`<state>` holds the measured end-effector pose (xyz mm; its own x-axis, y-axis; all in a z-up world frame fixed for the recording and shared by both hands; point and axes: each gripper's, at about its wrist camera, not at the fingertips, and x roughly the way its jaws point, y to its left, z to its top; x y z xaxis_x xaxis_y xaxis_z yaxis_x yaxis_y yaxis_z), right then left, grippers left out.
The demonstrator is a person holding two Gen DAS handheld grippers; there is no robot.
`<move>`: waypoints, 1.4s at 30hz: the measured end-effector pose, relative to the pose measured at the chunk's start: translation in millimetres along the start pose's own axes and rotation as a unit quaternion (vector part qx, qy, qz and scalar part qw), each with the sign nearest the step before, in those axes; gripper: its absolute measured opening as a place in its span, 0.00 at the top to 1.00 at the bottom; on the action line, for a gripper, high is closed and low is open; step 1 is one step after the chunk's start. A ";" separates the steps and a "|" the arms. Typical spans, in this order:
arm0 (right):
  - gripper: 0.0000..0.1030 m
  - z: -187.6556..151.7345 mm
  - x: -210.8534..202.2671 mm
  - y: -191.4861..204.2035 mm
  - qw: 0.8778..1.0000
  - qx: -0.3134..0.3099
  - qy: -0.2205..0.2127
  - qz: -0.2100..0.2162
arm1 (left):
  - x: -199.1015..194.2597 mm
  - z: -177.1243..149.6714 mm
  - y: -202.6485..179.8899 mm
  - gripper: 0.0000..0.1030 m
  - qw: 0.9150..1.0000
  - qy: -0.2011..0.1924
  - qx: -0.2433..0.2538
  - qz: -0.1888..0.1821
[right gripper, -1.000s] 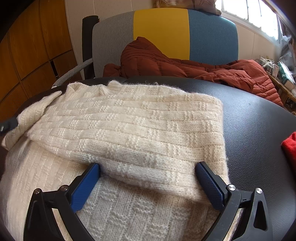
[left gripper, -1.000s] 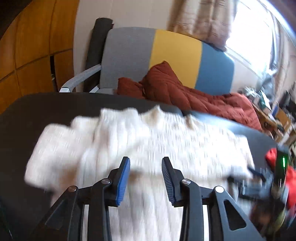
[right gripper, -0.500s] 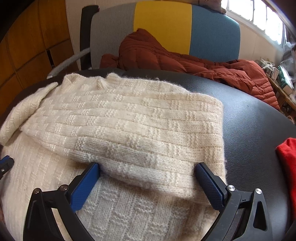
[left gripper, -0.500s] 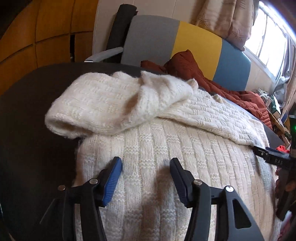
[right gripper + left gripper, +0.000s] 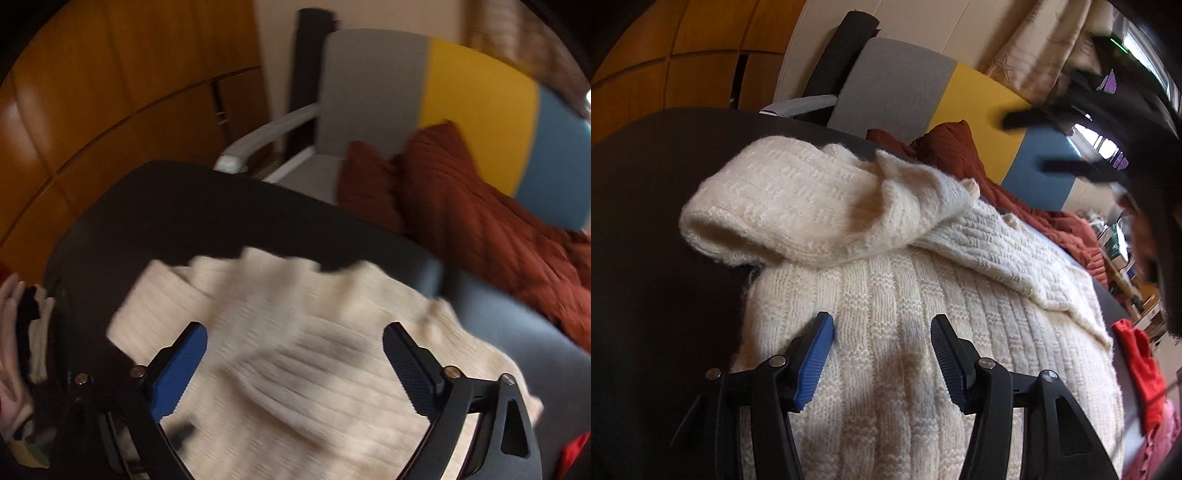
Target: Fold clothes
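I am partway through folding the cream chunky-knit sweater (image 5: 886, 332), which lies spread on the dark round surface (image 5: 657, 221) with both sleeves laid in across its chest, the left one bunched and loosely rolled, not flat. My left tongs (image 5: 881, 354) hover just over the body of the knit, spread and holding nothing; my right tongs (image 5: 295, 365) are spread wide too, empty, above the sweater (that view is smeared by motion, so I cannot tell how near the wool they sit). Next, I judge, the bunched sleeve wants smoothing, or the hem wants pinching at both sides to fold the body over. Against half a second ago, my right tongs have swung up and leftward off the folded right sleeve, while my left view has barely shifted.
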<state>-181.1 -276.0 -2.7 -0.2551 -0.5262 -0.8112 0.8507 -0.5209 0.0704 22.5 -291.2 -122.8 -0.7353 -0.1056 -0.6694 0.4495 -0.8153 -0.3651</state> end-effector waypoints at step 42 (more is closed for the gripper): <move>0.89 -124.6 -82.7 -140.7 0.973 0.204 -0.106 -0.032 | 8.5 1.5 -2.9 0.46 1.000 0.000 0.018 0.022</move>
<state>-222.4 -75.4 -17.8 -0.4274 -0.5879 -0.6868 0.5872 -0.7581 0.2836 14.2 -290.5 -126.4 -0.7148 -0.1418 -0.6848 0.4632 -0.8296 -0.3116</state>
